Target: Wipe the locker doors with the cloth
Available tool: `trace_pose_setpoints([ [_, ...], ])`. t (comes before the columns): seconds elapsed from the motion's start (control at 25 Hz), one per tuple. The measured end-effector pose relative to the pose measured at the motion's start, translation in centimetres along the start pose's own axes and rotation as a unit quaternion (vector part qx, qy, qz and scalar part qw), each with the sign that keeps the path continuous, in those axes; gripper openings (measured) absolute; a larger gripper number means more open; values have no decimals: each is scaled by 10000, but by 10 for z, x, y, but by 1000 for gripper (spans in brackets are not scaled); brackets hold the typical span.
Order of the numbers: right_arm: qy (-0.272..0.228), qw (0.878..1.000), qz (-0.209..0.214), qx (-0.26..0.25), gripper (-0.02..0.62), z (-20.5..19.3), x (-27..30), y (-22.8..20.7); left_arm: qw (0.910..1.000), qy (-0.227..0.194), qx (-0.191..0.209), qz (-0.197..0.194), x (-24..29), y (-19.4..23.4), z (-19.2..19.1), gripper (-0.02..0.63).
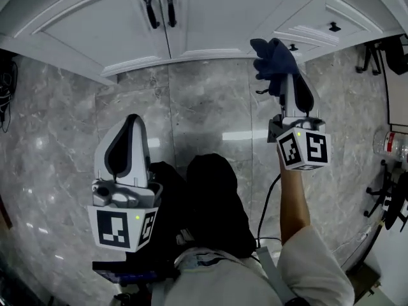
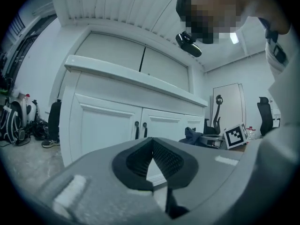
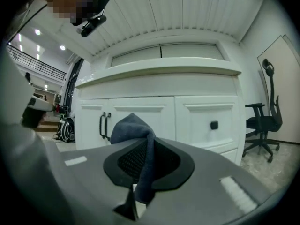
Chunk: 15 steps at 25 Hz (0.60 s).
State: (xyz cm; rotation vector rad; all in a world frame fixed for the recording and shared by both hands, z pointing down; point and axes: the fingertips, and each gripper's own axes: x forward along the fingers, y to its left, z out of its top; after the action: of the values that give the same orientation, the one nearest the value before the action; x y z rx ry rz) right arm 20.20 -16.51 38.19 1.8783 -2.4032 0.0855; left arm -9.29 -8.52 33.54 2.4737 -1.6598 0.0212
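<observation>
between right claw (image 3: 140, 172) jaws, cloth (image 3: 133, 128) pinched

The white panelled locker doors (image 1: 95, 24) run off the top edge of the head view, so only their lower parts and the pair of black bar handles (image 1: 151, 10) show. The dark blue cloth (image 1: 273, 59) vanishes at its lower end between the jaws of the right gripper (image 1: 285, 76). In the right gripper view it covers part of the door behind it. The hand holding the left gripper (image 1: 131, 123) is out of sight beneath its marker cube (image 1: 121, 227). A clear plastic bottle (image 1: 390, 144) and a black office chair (image 1: 392, 53) are cut by the right edge. In the left gripper view, the dark bags (image 2: 11, 121) by the wall are too small to identify.
</observation>
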Motion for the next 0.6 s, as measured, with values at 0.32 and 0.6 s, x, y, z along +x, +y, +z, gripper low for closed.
trace_pose_setpoints([
  [0.32,282,9953,924,-99,38,189,-40,119,9990,252,-55,358,-32,-2,191,2],
  [0.6,245,9948,987,86,38,378,-86,132,9989,137,59,442,-59,-37,381,2],
])
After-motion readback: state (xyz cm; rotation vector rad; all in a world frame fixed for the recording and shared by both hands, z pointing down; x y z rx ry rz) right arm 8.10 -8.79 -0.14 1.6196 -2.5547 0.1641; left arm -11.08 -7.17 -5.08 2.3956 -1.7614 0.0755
